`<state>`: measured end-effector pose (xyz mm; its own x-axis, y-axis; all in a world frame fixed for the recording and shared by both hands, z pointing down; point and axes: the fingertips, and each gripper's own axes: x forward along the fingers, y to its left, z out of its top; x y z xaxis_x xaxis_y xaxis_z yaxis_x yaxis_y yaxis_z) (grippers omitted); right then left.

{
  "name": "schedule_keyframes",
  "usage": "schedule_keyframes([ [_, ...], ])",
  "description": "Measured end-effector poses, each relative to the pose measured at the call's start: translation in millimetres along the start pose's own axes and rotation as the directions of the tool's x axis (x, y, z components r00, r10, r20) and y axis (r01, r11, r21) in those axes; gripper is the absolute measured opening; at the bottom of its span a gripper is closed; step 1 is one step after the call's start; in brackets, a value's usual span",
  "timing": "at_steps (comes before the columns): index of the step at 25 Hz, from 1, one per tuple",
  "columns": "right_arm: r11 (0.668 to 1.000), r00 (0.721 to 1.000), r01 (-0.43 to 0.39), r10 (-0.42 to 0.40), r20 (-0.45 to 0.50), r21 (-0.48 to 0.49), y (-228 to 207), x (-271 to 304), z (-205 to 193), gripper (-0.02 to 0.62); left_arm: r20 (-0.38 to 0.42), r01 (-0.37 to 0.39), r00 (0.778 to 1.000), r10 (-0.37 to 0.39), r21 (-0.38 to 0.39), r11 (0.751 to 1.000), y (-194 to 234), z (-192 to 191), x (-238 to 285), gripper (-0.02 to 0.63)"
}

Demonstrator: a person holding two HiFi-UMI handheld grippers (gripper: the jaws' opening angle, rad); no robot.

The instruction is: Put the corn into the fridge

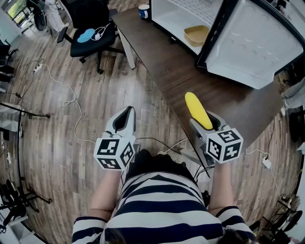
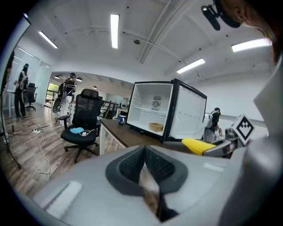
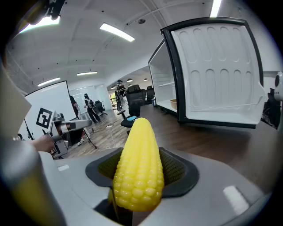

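Currently, right gripper (image 1: pixel 212 127) is clamped on the corn (image 1: pixel 197 109) above the table (image 1: pixel 176 76) edge. Left gripper (image 1: pixel 126 117) jaws together, empty. Fridge (image 1: pixel 174 16) door open.

There is one corn (image 1: pixel 198 110). There is one fridge (image 1: pixel 171 19) with one door (image 1: pixel 248 43), and one yellow bowl (image 1: pixel 196 34) is in it. There is one table (image 1: pixel 171 71), and one cup (image 1: pixel 144 10) is on it. One black chair (image 1: pixel 90 24) is near the table, with one blue thing (image 1: pixel 86 35) on its seat. There are two grippers, the left gripper (image 1: pixel 127 113) and the right gripper (image 1: pixel 207 121).
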<state>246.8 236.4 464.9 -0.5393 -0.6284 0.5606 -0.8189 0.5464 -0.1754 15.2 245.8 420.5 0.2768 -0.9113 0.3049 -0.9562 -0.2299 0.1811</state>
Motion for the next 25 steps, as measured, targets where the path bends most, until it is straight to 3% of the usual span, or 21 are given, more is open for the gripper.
schedule_keyframes([
  [8, 0.997, 0.999, -0.033, 0.031, 0.031, 0.069, -5, -1, 2, 0.259, -0.001, 0.024, 1.0, -0.024, 0.016, 1.0, -11, -1, 3, 0.0],
  [14, 0.997, 0.999, -0.043, 0.041, 0.032, 0.06, -7, -5, 3, 0.259, 0.003, 0.024, 1.0, -0.024, 0.032, 0.999, -19, 3, 2, 0.0],
  [25, 0.997, 0.997, -0.073, 0.073, -0.003, 0.017, 14, 23, 20, 0.259, 0.019, -0.086, 0.996, 0.086, -0.004, 0.996, 32, 9, -9, 0.0],
])
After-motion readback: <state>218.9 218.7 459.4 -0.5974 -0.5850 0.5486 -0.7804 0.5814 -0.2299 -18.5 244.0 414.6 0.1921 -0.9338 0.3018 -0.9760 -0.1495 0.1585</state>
